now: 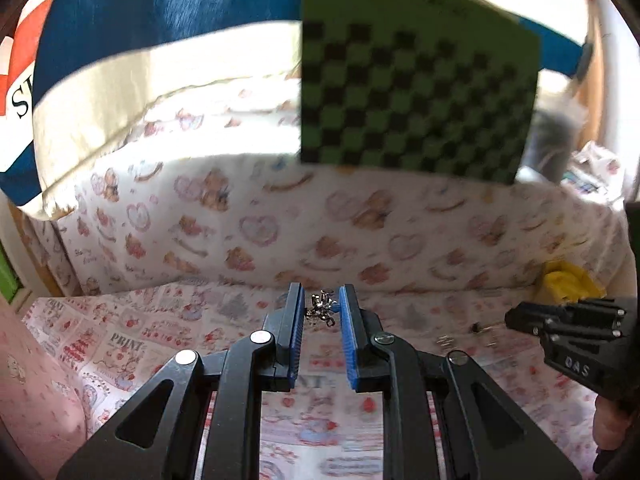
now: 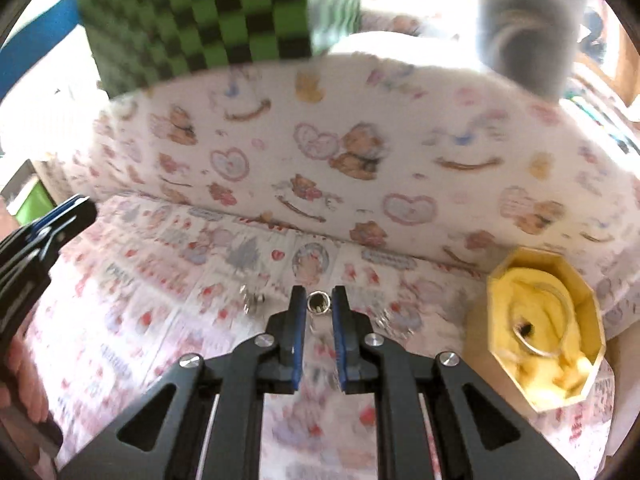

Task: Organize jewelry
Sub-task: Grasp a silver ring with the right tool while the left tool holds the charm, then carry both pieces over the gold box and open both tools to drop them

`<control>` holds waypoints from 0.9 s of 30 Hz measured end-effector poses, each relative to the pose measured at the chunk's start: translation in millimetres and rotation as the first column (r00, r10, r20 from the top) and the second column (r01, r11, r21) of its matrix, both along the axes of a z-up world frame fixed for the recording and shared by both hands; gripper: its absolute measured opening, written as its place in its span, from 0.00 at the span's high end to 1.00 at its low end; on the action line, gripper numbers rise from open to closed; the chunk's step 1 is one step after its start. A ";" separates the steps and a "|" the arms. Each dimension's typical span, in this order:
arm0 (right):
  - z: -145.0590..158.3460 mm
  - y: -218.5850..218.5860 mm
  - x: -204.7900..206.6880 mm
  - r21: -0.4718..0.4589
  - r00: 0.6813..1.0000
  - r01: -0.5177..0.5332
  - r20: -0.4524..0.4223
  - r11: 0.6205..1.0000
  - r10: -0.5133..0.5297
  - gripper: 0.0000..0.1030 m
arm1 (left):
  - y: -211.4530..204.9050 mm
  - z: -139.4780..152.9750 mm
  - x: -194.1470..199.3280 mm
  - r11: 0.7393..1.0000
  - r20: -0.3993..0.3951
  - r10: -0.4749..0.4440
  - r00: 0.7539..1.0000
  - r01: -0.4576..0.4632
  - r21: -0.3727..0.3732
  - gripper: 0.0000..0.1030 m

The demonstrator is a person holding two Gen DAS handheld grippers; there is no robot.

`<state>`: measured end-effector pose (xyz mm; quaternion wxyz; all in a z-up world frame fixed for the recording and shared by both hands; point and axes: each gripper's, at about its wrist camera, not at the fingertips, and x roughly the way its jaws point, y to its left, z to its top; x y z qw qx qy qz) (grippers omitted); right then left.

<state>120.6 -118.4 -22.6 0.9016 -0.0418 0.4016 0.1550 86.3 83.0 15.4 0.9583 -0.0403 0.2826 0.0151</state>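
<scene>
In the left wrist view, the left gripper is low over the printed bedsheet, its blue pads set at a moderate gap around a small tangle of silver jewelry. Whether the pads press on it cannot be told. A few more small pieces lie on the sheet to the right, near the right gripper, in front of the yellow box.

In the right wrist view, the right gripper is narrowed around a silver ring; contact looks likely but blur leaves it uncertain. Loose pieces lie just to its left. The yellow box stands open at right, lined with yellow cloth, with a bangle-like hoop inside. The task seems partly done: most pieces remain outside the box.
</scene>
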 end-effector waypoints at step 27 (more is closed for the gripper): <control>53.6 -178.2 -30.1 0.342 0.940 0.173 0.222 0.924 -0.258 0.89 | -129.9 67.7 -7.7 0.978 0.172 -0.204 0.964 0.194 0.074 0.84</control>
